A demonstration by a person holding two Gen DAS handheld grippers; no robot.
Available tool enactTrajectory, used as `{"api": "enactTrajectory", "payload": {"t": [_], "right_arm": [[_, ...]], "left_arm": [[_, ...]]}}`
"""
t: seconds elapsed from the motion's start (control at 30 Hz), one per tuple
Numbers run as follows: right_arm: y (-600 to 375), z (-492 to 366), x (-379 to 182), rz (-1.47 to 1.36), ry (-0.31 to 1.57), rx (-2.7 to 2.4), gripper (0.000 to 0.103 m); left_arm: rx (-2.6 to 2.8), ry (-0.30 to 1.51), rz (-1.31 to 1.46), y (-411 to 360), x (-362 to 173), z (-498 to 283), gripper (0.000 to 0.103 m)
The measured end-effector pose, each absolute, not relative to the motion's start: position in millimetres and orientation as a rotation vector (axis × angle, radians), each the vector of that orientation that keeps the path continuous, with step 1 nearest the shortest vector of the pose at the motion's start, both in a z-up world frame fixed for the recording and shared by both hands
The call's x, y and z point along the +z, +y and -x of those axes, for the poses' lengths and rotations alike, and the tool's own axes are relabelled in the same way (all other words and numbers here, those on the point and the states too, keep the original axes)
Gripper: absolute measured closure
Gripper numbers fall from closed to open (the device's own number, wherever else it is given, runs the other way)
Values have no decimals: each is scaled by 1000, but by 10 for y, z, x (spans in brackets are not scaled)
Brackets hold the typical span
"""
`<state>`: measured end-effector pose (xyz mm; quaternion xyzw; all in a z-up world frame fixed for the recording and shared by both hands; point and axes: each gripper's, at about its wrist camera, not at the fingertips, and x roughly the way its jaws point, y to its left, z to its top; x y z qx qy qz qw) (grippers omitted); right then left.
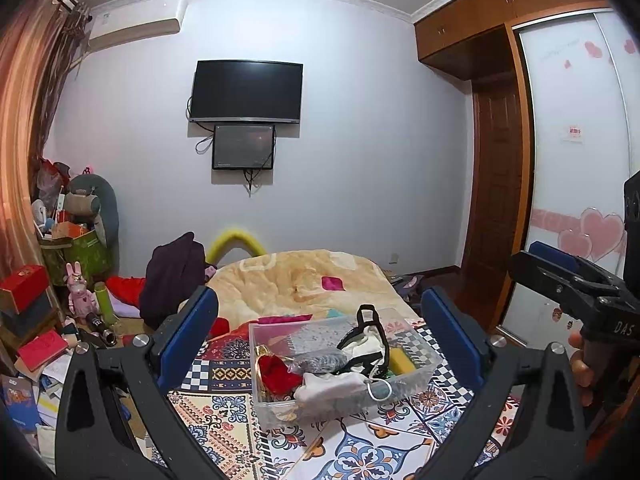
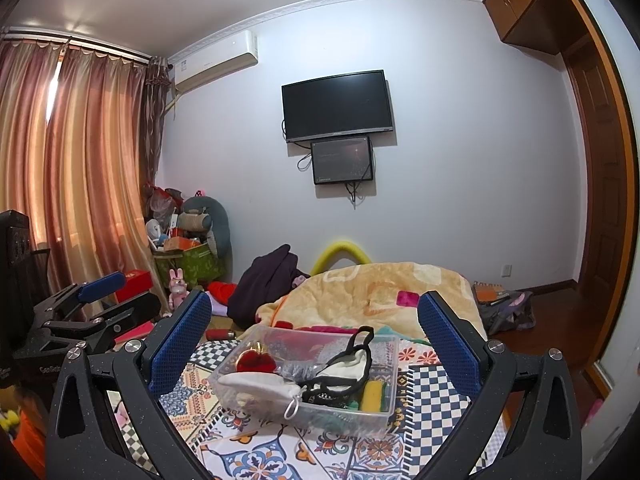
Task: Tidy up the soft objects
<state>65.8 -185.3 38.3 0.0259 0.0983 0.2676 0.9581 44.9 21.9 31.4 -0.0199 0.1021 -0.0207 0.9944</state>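
A clear plastic bin [image 1: 428, 368] [image 2: 386, 410] sits on the patterned bedspread [image 1: 224, 420] [image 2: 432, 384]. It holds soft items: a red pouch [image 1: 278, 372] [image 2: 256, 361], a white face mask [image 1: 336, 386] [image 2: 260, 386], a black-trimmed white cloth [image 1: 366, 344] [image 2: 348, 364] and a yellow sponge [image 1: 402, 360] [image 2: 372, 396]. My left gripper [image 1: 320, 332] is open and empty, raised before the bin. My right gripper [image 2: 316, 340] is open and empty, also before the bin. Each gripper shows at the edge of the other's view: the right one [image 1: 568, 280], the left one [image 2: 92, 304].
A beige blanket [image 1: 304, 276] [image 2: 372, 288] lies beyond the bin. A dark garment [image 1: 172, 280] [image 2: 268, 280] hangs at the bed's far left. Clutter, boxes and plush toys [image 1: 80, 240] [image 2: 188, 240] fill the left corner. A wardrobe [image 1: 568, 120] stands at right.
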Motion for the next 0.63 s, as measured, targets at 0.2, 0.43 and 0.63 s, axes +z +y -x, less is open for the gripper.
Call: {"api": "enactTrajectory", "payload": {"t": [0.2, 0.43, 0.63], "right_arm": [[-1850, -652, 387, -52, 199, 543, 0], [-1844, -651, 381, -44, 204, 541, 0], [-1830, -656, 367, -39, 212, 540, 0]], "left_arm": [[-57, 221, 65, 244, 313, -478, 0], [-59, 223, 49, 226, 311, -486, 0], [-58, 227, 49, 228, 303, -489, 0]]}}
